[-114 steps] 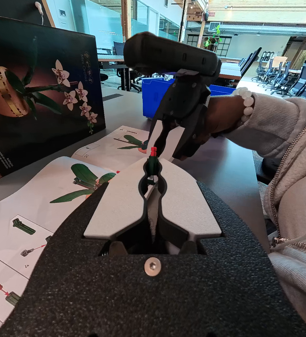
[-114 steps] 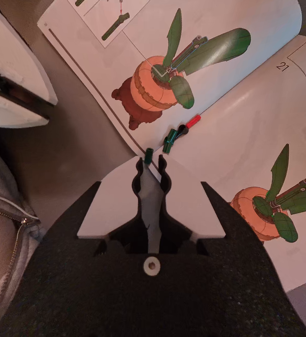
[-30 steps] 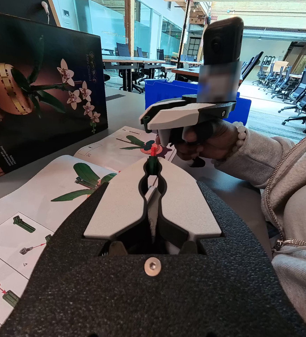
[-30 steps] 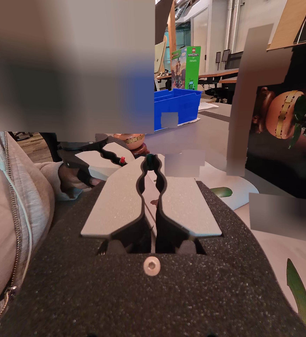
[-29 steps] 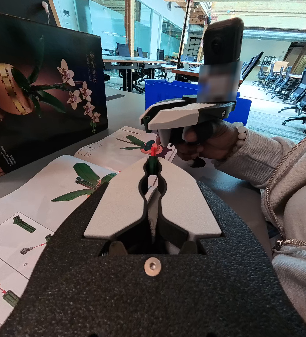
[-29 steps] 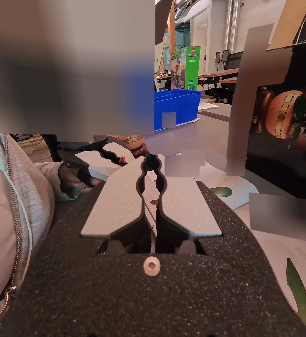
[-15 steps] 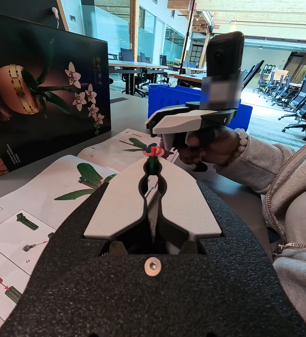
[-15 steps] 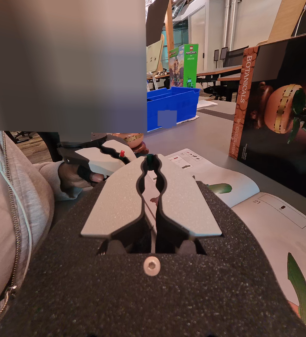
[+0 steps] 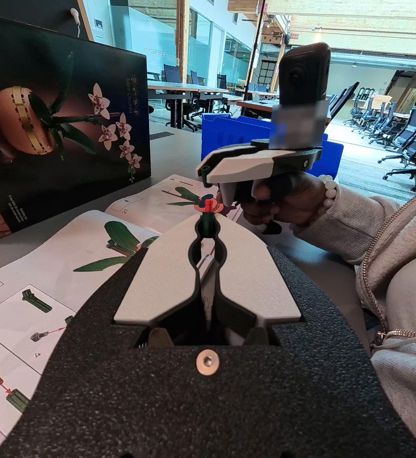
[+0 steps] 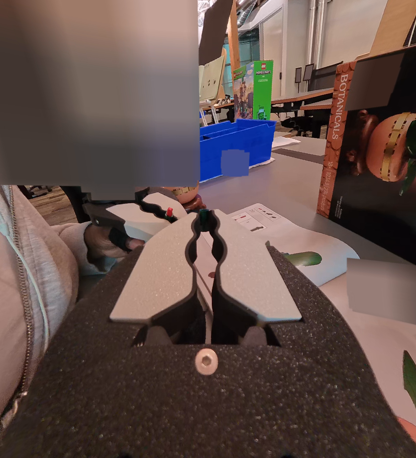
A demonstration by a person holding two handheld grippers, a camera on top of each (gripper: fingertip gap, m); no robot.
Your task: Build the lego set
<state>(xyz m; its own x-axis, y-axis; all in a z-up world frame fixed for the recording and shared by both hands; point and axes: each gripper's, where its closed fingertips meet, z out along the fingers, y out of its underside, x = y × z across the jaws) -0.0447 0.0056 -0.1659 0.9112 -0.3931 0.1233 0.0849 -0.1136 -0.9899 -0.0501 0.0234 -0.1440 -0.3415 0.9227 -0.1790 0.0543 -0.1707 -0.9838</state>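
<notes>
My left gripper [image 9: 207,224] is shut on a dark green stem piece [image 9: 207,223] with a red pin [image 9: 208,204] sticking out of its tip. My right gripper [image 10: 204,218] is shut on a small dark green connector [image 10: 204,216]. In the left wrist view the right gripper [image 9: 205,173] is held sideways above and just beyond the red pin, its green connector [image 9: 204,173] at the tips. In the right wrist view the left gripper [image 10: 169,215] is to the left, its red pin [image 10: 169,211] close beside my fingertips. The two pieces are apart.
The open instruction booklet [image 9: 53,272] lies on the grey table [image 9: 177,148] under both grippers. The black set box [image 9: 60,119] stands at the left, and shows at the right in the right wrist view [image 10: 385,161]. A blue bin [image 9: 226,133] stands behind. A tan pot model [image 10: 187,194] sits behind the left gripper. Less than 4 cm separates the two grippers' tips.
The right gripper has lifted the green connector off the booklet and turned level, and now has come lower and closer to the red pin. The left gripper keeps its hold.
</notes>
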